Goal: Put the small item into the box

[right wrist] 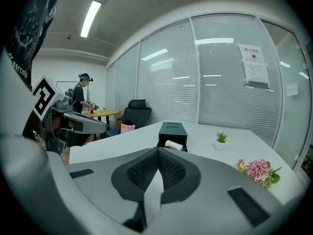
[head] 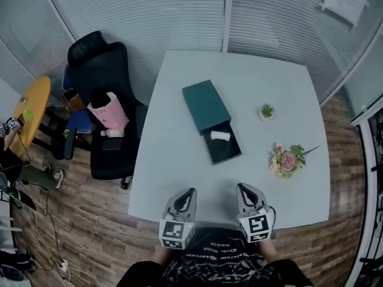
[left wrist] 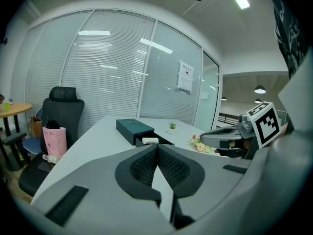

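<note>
We've got the dark green box (head: 206, 105) lying mid-desk, angled toward the far left corner. Its tray (head: 227, 149) is slid out at the end nearer us, and the small white roll (head: 220, 136) lies inside that tray, close against the sleeve.

Both tools sit at the near edge of the desk (head: 173, 172). We see the left gripper (head: 190, 191) with its jaws pressed together on nothing, and the right gripper (head: 242, 186) is clenched and empty too. The roll is well apart from both sets of fingers, ahead of them.

Near the right edge lie pink flowers (head: 285, 159), and a small potted plant (head: 267, 111) stands farther back; both are apart from the box. Past the left edge stands a black office chair (head: 99, 70) with a pink bag (head: 108, 113).
</note>
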Demonstrator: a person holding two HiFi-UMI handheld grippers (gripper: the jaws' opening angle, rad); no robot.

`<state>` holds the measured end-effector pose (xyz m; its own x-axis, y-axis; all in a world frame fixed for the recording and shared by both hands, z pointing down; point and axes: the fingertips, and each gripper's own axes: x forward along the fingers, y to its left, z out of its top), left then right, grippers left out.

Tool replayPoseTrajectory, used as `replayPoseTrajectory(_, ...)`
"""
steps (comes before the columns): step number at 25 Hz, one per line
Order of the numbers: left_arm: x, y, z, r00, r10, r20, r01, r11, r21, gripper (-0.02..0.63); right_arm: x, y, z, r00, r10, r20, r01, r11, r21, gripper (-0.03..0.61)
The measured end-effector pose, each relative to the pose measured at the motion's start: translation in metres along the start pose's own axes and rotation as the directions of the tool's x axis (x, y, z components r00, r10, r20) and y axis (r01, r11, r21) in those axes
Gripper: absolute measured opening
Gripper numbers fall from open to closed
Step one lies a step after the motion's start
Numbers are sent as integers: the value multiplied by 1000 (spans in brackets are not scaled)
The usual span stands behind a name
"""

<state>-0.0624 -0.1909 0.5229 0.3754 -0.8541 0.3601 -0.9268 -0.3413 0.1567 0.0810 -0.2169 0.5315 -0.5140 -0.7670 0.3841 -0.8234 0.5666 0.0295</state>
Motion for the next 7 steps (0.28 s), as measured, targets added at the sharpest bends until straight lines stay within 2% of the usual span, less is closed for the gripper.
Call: replayPoseTrajectory(7,1,-2,-3,1000,4,-3,-4,1000,4,19,1,-4,-2,1000,4,2,-4,1000,3,8)
